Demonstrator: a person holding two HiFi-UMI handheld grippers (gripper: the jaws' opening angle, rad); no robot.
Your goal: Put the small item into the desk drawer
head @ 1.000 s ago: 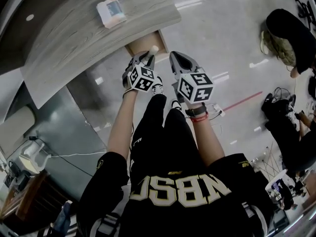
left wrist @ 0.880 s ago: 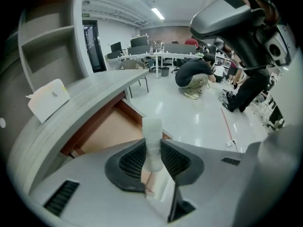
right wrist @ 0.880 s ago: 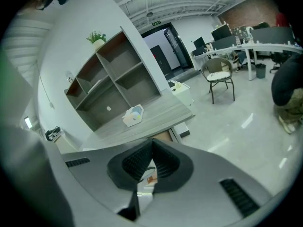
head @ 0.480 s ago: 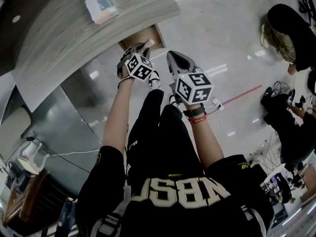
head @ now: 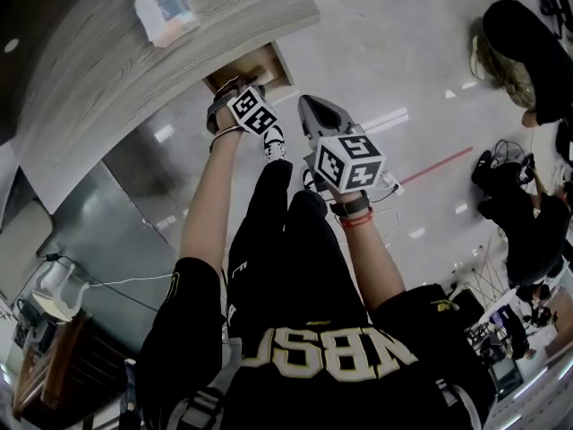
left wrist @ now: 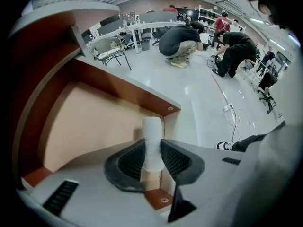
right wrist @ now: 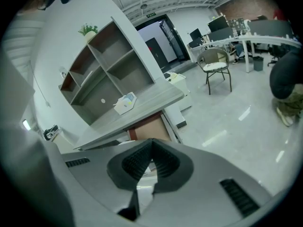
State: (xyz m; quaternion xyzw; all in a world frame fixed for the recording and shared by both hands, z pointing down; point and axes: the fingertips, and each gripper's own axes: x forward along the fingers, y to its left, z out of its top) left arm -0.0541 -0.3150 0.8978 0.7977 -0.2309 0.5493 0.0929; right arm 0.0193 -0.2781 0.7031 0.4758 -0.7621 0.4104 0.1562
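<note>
The small item, a white cylinder [left wrist: 152,143], stands upright between the pads of my left gripper [left wrist: 152,159], which is shut on it. It hangs over the open desk drawer [left wrist: 90,122], whose light bottom and brown walls lie just below. In the head view the left gripper [head: 240,104] points steeply down at the drawer [head: 269,61], which sticks out from under the grey desk top [head: 179,52]. My right gripper [head: 313,119] hovers to the right of the drawer, shut and holding nothing [right wrist: 151,148].
A tissue box [head: 163,12] lies on the desk top. A grey shelf unit [right wrist: 102,65] stands behind the desk. People crouch on the glossy floor [left wrist: 182,39] at the right, near cables and a chair [right wrist: 215,63].
My left gripper has sunk toward the drawer with the white item and now points more steeply down. The right gripper has dropped a little beside it.
</note>
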